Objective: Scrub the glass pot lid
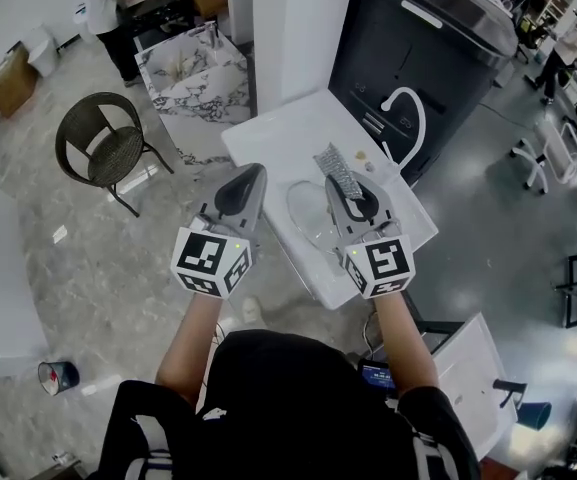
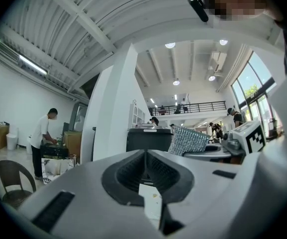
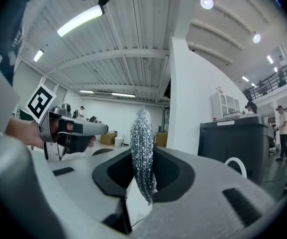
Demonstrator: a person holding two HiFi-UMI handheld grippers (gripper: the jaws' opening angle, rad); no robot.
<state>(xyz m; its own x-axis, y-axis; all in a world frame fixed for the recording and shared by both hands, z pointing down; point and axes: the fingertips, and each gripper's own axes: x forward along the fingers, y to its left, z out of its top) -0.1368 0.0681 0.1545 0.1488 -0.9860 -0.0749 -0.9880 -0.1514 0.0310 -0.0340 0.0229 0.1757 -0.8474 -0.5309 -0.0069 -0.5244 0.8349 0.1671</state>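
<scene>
- Head view: the glass pot lid (image 1: 311,218) lies flat on the white table (image 1: 278,128), close to its near edge and between the 2 hand-held grippers. The left hand-held gripper (image 1: 255,174) hangs just left of the lid. The right hand-held gripper (image 1: 346,190) hangs over the lid's right side, with a steel scourer (image 1: 339,171) sticking out past its tip. A white tap (image 1: 408,118) stands at the table's far right. I cannot tell whether the scourer touches the glass yet.
- Left gripper view: the left hand-held gripper (image 2: 145,166) has its jaws together with nothing between them. The scourer (image 2: 188,140) shows to the right. The lid is out of this view.
- Right gripper view: the right hand-held gripper (image 3: 139,183) is clamped on the scourer (image 3: 142,151), which stands on edge between the pads. The lid is not visible here either.
- Risk, as I judge it: nothing pins the lid, so a scrubbing stroke may push the smooth glass along the table and off the near edge. Steadying it with the left hand-held gripper would help. The scourer is pinched only along its lower part, so hard pressure could twist it out of the pads.
</scene>
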